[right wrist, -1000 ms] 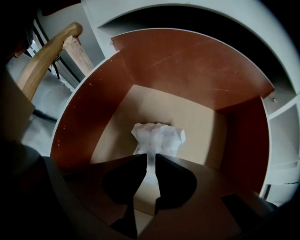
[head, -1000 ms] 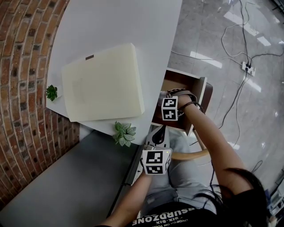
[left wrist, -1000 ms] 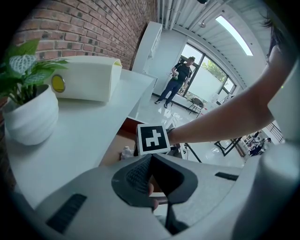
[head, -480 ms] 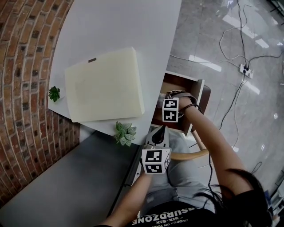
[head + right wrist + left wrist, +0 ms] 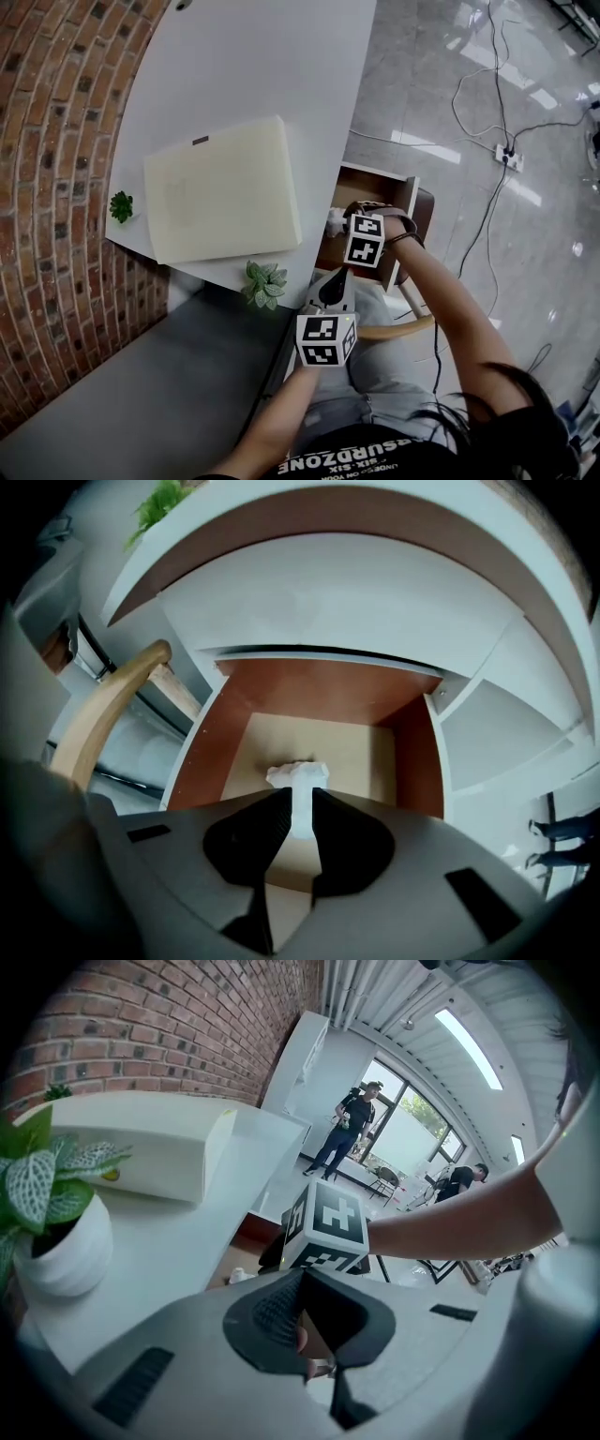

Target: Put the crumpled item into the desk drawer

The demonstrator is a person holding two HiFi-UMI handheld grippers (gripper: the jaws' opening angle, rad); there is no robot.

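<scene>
Plainly, the right gripper (image 5: pixel 298 803) has its dark, ribbed jaws pinched on the crumpled paper (image 5: pixel 297 774), a small white wad, creased and lumpy, that bulges out beyond the jaw tips. It hangs over the pale tan floor of the open desk drawer (image 5: pixel 424 752), between the drawer's smooth reddish-brown side walls; whether it touches the floor cannot be told. In the head view the wad (image 5: pixel 333 220) shows as a white fleck at the drawer's (image 5: pixel 361 180) left side, just under the near edge of the matte white desk (image 5: pixel 262 66).

The left gripper (image 5: pixel 302 1279) has its jaws closed together on nothing, by the desk's near corner beside a potted plant (image 5: pixel 47 1241) with veined leaves in a round white pot. A flat, cream, rectangular box (image 5: pixel 223 187) lies toward the desk's left edge, along the rough brick wall (image 5: pixel 47 141). A curved wooden chair arm (image 5: pixel 112 705) runs left of the drawer.

Against a second ago little differs: both grippers keep nearly the same places, and the paper is more plainly visible.
</scene>
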